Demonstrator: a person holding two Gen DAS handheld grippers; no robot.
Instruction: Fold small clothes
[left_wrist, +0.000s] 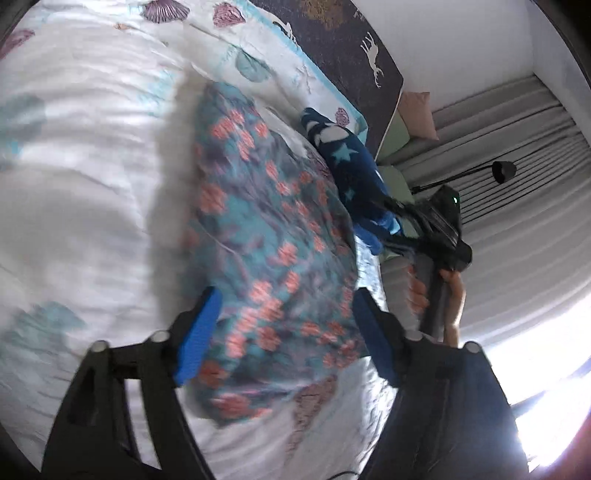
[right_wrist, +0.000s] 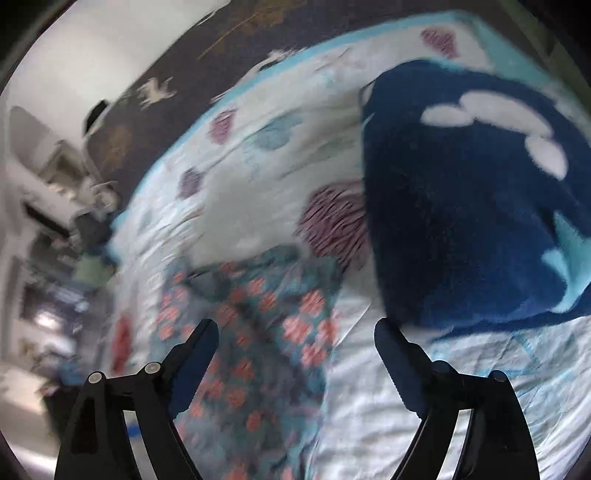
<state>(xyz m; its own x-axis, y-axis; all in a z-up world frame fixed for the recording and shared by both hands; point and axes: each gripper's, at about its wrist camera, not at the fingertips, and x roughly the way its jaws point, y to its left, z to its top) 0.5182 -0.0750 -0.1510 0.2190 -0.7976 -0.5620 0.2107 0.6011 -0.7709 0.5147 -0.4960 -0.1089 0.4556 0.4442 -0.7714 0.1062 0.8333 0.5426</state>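
Left wrist view, garment: a teal floral garment (left_wrist: 269, 243) with coral blossoms lies folded on the bed (left_wrist: 81, 184), centre of frame; thin, soft, blurred.
Left wrist view, fingers: the left gripper (left_wrist: 284, 332) has its blue-padded fingers (left_wrist: 197, 336) apart, nothing between the pads, hovering over the garment's lower edge.
Left wrist view, right side: a navy fleece piece (left_wrist: 351, 173) with pale stars, centre right; past it the right gripper (left_wrist: 439, 221) in a hand (left_wrist: 436, 295), too blurred here to judge.
Right wrist view, fingers: the right gripper's dark pads (right_wrist: 395, 354) stand wide apart and empty, lower frame.
Right wrist view, cloth: the floral garment, lower centre; the thick, plush navy fleece, upper right; crinkled shell-print quilt beneath.
Risk: the loose fold may spring open on the soft quilt; a careless pinch could catch quilt along with cloth.
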